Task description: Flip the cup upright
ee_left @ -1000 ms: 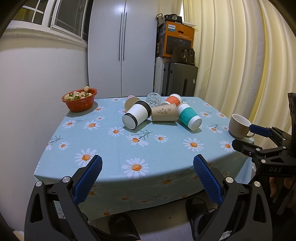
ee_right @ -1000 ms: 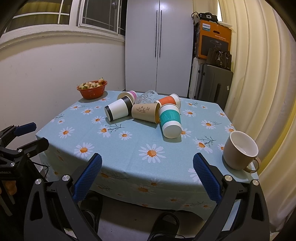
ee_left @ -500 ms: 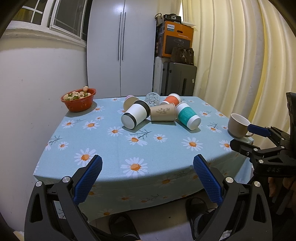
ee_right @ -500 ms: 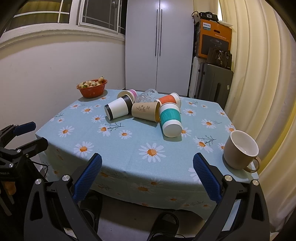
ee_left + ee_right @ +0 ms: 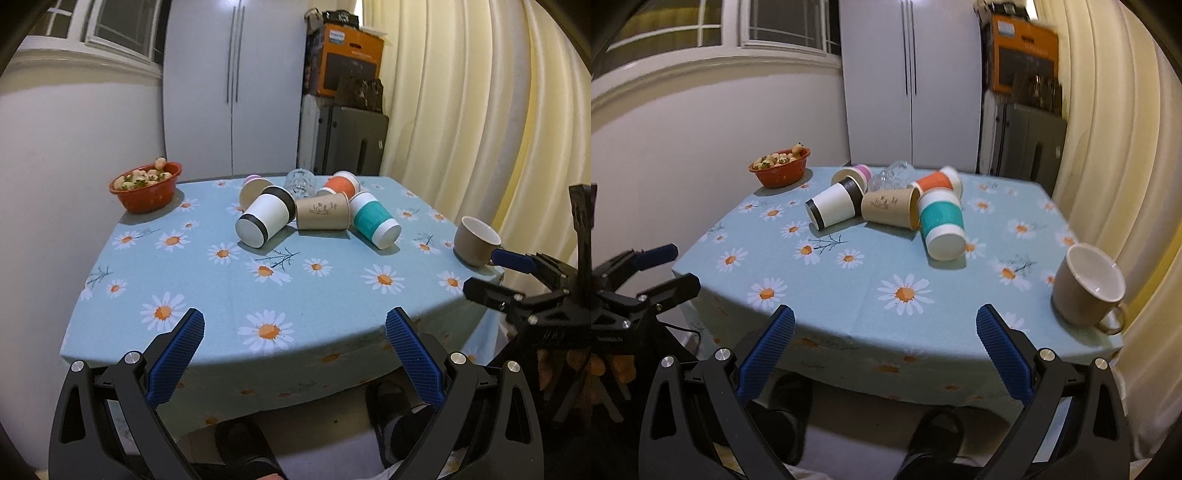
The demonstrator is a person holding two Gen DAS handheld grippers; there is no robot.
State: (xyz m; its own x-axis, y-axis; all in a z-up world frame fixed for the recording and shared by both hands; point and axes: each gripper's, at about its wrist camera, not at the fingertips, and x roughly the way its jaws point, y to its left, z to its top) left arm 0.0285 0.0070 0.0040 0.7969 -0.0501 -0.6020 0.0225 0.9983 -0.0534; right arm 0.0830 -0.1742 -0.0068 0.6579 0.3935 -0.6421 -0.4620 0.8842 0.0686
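Table (image 5: 295,306) in its daisy cloth fills both views much as it did a second ago, only a little closer in the right wrist view, whose blurred far wall suggests that camera is on the move. Nothing on the cloth has shifted: the tan mug (image 5: 1087,286) stands upright at the right edge, while the paper cups lie tipped in a cluster near the middle, the teal-banded cup (image 5: 940,225) nearest, the black-and-white cup (image 5: 264,219) and the kraft cup (image 5: 323,215) touching beside it. Left gripper (image 5: 294,334) and right gripper (image 5: 885,332) both hang off the near edge, released and empty. By my reading the approach has barely begun and no cup is yet righted.
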